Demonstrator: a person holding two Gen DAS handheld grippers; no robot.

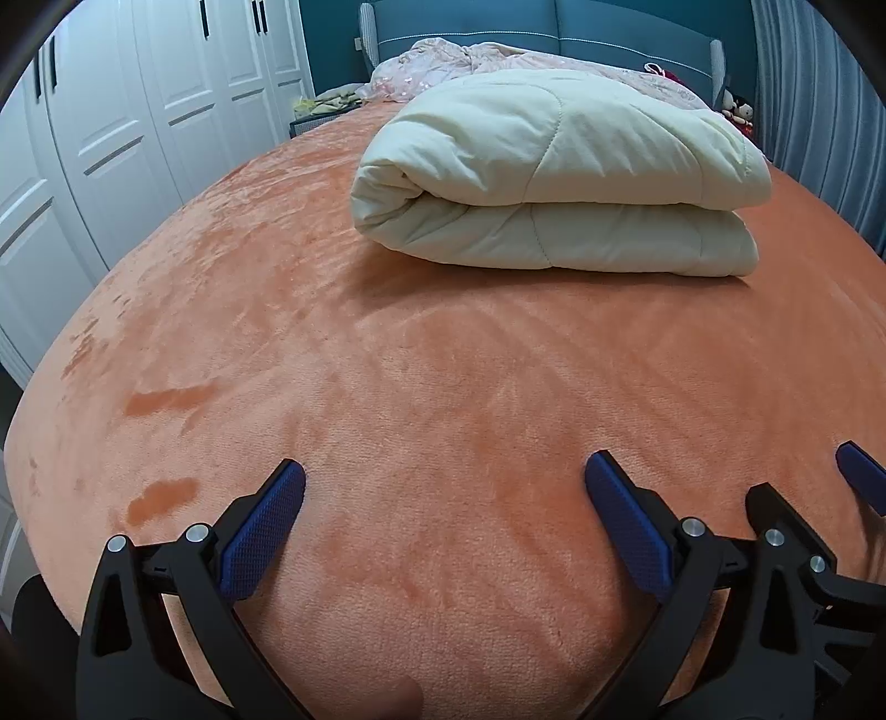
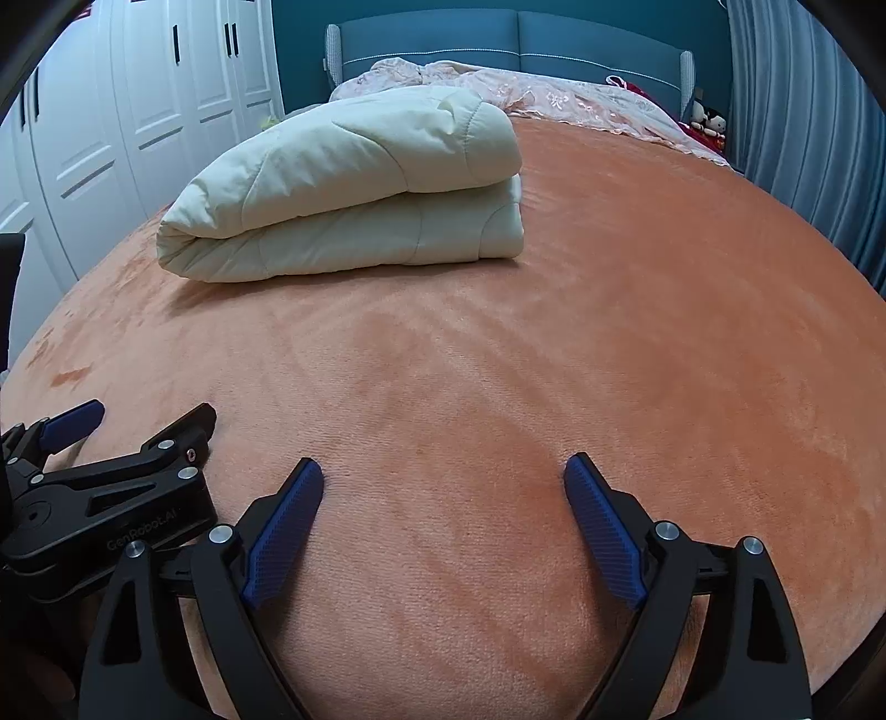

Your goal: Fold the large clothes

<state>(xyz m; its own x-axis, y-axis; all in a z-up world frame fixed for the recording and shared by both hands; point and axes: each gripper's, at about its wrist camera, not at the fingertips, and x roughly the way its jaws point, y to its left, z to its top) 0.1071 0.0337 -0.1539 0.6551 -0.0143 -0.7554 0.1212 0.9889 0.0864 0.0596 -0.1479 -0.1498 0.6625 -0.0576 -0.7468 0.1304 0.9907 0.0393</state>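
Both grippers low over the bed, jaws apart, nothing held; folded quilt farther up.

Near: left gripper [image 1: 443, 482] and right gripper [image 2: 443, 482] side by side, just beside each other, angled down twd the orange bedcover [image 1: 387, 360], blue pads wide apart w/ only cover between. Farther: cream quilt [image 1: 559, 183] folded in two layers, lying flat mid-bed, long axis across the bed, rounded fold twd the white wardrobe [image 1: 111, 122]. Beyond: pink bedding [image 2: 581, 99], blue headboard [image 2: 498, 33].
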